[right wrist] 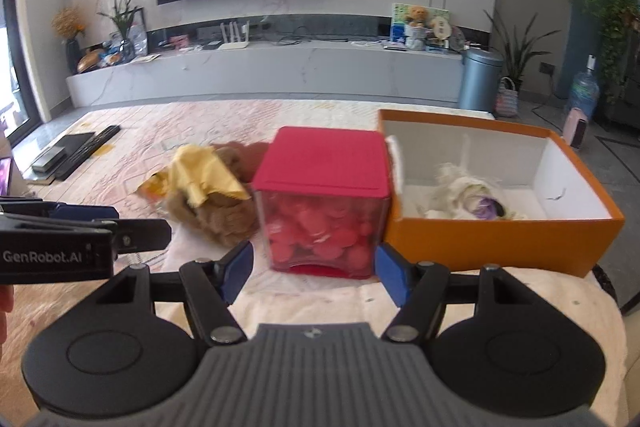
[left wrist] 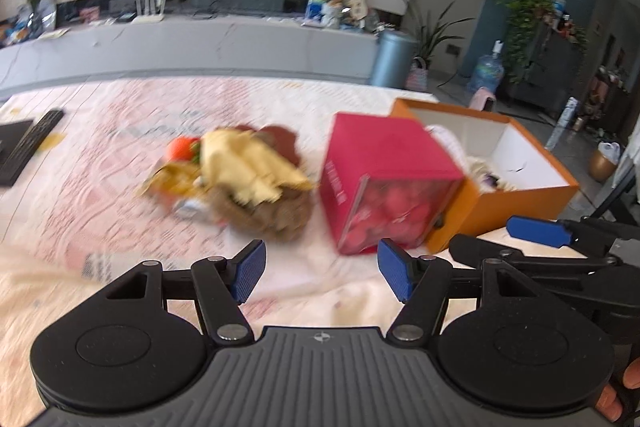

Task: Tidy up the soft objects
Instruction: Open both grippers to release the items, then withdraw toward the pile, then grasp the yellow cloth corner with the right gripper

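Along the bottom edge of both frames, the left tool [left wrist: 321,269] and right tool [right wrist: 314,273] each stand with jaws apart and nothing between them, poised over the cloth-covered tabletop [left wrist: 100,155].

Just beyond the right tool, centre frame, sits the red-lidded clear box [right wrist: 325,203], touching the orange box [right wrist: 500,239] to its right. It appears packed with red rounded pieces. Judgement: rigid, smooth walls, likely slippery; not itself a soft item.

Left of centre lies the brown plush toy [right wrist: 224,223], draped with a yellow cloth [right wrist: 204,179], touching or just beside the red-lidded box. An orange item [left wrist: 182,148] shows behind it in the left wrist view, blurred. Judgement: plush is light and compressible, will deform under grip; take hold of the bulky fuzzy body rather than the loose cloth, which may slide off.

Farther right, inside the orange box, rests a pale soft bundle [right wrist: 468,197] with a purple patch; detail is unclear.
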The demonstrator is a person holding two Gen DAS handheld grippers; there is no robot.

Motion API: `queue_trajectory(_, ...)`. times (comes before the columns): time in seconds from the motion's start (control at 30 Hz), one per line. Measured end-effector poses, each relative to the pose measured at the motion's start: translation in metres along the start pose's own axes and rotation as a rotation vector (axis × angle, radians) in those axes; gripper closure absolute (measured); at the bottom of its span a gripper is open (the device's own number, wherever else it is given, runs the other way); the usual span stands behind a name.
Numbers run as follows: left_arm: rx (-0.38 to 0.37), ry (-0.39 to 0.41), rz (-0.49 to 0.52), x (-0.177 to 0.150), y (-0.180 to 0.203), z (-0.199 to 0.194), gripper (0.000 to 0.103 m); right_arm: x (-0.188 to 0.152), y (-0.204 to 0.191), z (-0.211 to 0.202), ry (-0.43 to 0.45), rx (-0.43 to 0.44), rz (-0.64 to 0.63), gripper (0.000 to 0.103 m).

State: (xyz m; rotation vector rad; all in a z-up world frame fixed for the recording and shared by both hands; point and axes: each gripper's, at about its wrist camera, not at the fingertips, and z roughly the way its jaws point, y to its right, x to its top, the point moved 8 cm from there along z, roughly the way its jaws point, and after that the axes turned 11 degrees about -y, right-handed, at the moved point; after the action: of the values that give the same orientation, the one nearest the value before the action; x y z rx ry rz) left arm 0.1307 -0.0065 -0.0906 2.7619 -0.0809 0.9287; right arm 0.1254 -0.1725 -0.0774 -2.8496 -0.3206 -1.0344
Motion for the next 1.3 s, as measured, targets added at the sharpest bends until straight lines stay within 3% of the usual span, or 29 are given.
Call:
queue_trajectory(0.1,0.011,-0.006,-0.023,-0.004,-0.014,-0.004,0.028,-0.002,-0.014,0.005,-0.01,0.011,-0.015,0.03)
queue_trajectory(0.37,0.023,-0.003,-0.039,-0.016,-0.047,-0.01,0.029,0.001,-0.046,0.017,-0.025,0.055,-0.084,0.032)
queue_trajectory(0.57,0.027,-0.027,-0.053,-0.011,-0.067,-0.003,0.031,0.01,-0.067,0.034,-0.05,0.073,-0.147,0.043)
queue_trajectory(0.73,0.06,-0.045,-0.034,0.002,-0.083,0.006,0.032,0.027,-0.081,0.052,-0.052,0.076,-0.22,0.051)
queue_trajectory(1.0,0.077,-0.094,-0.123,0.021,-0.116,0.029,0.033,0.062,-0.103,0.09,-0.036,0.088,-0.324,0.052)
queue_trajectory(1.3,0.122,-0.118,-0.158,0.033,-0.135,0.056,0.037,0.089,-0.127,0.144,-0.05,0.106,-0.4,0.051)
